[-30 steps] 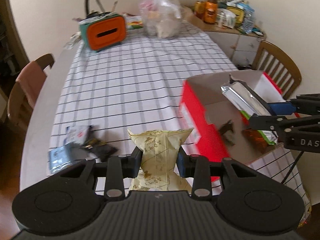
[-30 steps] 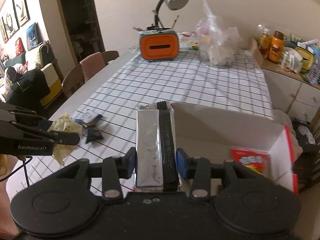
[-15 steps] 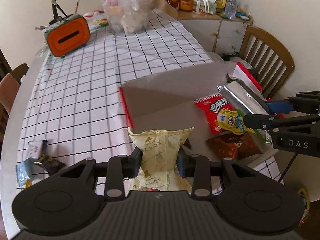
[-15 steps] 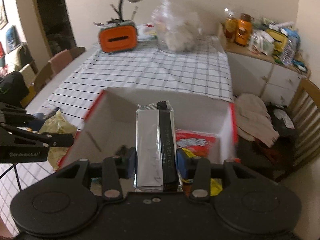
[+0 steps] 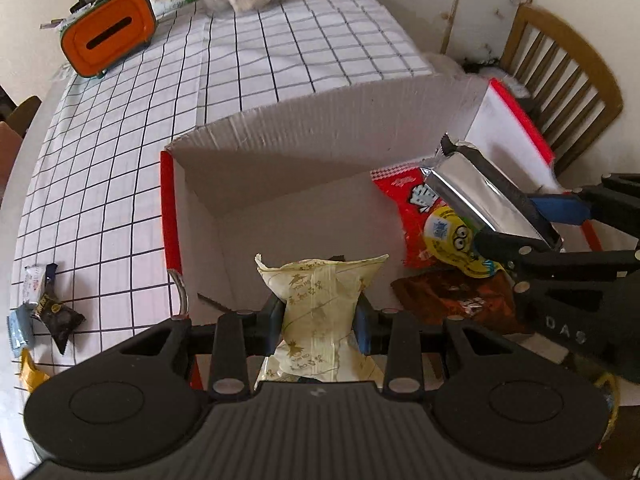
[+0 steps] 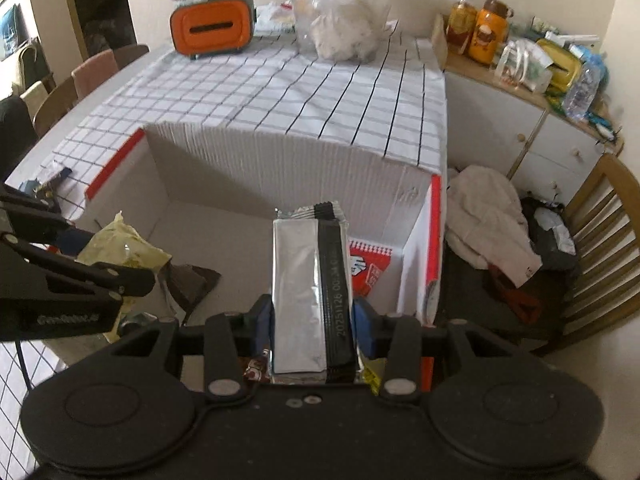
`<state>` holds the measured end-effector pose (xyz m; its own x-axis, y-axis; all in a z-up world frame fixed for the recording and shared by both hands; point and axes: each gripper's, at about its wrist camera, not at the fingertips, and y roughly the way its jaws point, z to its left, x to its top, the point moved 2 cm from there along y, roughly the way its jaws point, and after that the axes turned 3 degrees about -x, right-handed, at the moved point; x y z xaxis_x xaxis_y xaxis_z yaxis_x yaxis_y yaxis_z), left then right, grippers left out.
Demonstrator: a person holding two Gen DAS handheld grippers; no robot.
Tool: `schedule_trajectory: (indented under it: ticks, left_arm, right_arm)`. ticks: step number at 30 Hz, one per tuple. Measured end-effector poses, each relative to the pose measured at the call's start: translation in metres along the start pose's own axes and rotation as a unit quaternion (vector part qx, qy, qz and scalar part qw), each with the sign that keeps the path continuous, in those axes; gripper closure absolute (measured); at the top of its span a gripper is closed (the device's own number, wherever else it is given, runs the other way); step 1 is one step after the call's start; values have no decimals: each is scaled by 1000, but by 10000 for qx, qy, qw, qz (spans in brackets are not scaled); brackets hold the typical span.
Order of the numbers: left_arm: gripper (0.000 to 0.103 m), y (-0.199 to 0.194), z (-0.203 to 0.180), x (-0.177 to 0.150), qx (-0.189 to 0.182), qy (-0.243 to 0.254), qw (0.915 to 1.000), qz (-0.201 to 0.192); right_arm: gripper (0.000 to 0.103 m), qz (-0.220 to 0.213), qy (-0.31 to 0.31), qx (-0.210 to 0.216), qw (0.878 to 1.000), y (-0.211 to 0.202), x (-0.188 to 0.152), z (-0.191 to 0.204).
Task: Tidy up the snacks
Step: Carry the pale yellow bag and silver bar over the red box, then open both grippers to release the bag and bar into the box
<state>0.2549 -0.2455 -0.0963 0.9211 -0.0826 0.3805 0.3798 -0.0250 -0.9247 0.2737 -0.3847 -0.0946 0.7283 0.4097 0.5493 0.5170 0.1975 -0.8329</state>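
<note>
Left wrist view: left gripper [image 5: 320, 320] clenched on a pale yellow snack packet [image 5: 320, 312], pinched at its middle, packet upright between the blue pads and held over the near-left part of the open cardboard box [image 5: 320, 136]. Box is white inside with red outer faces and stands at the near right corner of the tabletop, on the checked tablecloth [image 5: 240, 56]. Box contents seen here: a red snack bag [image 5: 420, 220] with a yellow cartoon face, lying against the right side of the floor, and a brown wrapper [image 5: 460, 300] just nearer than it; rest of the floor is bare cardboard. Right gripper [image 5: 532, 220] enters from the right, closed on a silver foil pack [image 5: 480, 196] that hangs above the red bag. Right wrist view: right gripper [image 6: 312, 320] grips the silver foil pack [image 6: 308, 288] by its two long sides, black seam strip facing up, pack over the box's right half; red bag [image 6: 368, 268] partly hidden beneath it. Left gripper [image 6: 104, 276] and yellow packet [image 6: 116, 248] show at the box's left wall. Outside the box: a few small wrapped snacks [image 5: 40, 308] near the left edge of the tabletop; orange tissue holder [image 6: 212, 28] and clear plastic bag [image 6: 344, 20] at the far edge.
</note>
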Motion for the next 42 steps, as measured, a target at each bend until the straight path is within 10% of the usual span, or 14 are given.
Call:
schedule_trajectory:
  ticks: [17,42]
  left_arm:
    - [68,32,-3,16,18,-86,9965,831]
    - [47,-40,22,-7,-560,-147,9981,-186]
  right_arm:
    - [62,405,60,-20,9992,22,-2,-1]
    - [41,-232,470,433,9977,-46,0,13]
